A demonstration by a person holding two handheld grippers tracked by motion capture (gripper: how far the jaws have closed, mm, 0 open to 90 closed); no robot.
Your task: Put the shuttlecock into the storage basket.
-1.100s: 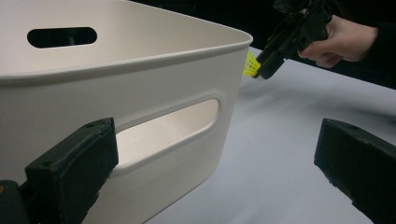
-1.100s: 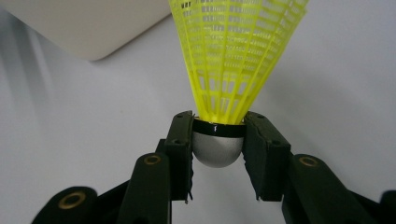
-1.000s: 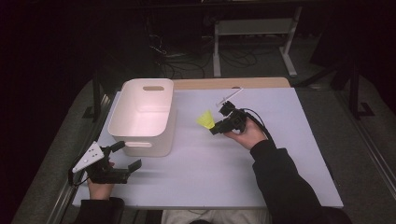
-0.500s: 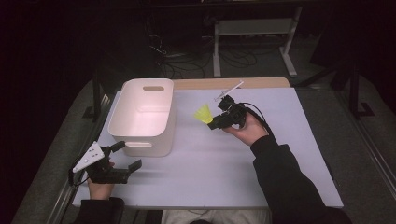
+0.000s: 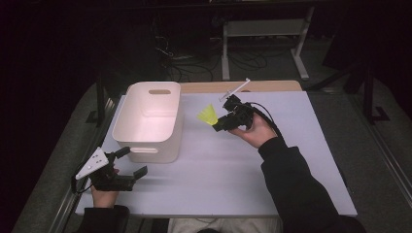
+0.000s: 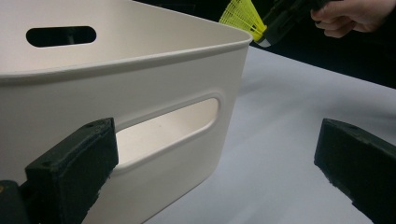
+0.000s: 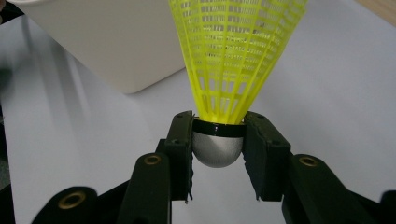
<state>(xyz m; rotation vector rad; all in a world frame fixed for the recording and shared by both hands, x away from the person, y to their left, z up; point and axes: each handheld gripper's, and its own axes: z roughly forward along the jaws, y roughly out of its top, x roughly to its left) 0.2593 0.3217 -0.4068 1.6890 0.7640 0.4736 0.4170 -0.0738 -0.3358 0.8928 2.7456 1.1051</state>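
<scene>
Black claw (image 7: 218,154), brass screws, dark sleeves

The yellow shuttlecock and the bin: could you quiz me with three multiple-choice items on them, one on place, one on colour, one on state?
1. Where is the shuttlecock?
A. inside the bin
B. held above the table, right of the bin
C. lying on the floor

2. What colour is the bin?
A. white
B. blue
C. red

3. How is the left claw?
A. shut on the bin's handle
B. shut on the shuttlecock
C. open, holding nothing

Answers:
1 B, the right claw grips its silver cap in the air beside the bin.
2 A, its walls look white in the high view.
3 C, its jaws stand wide apart in front of the bin's handle slot.
</scene>
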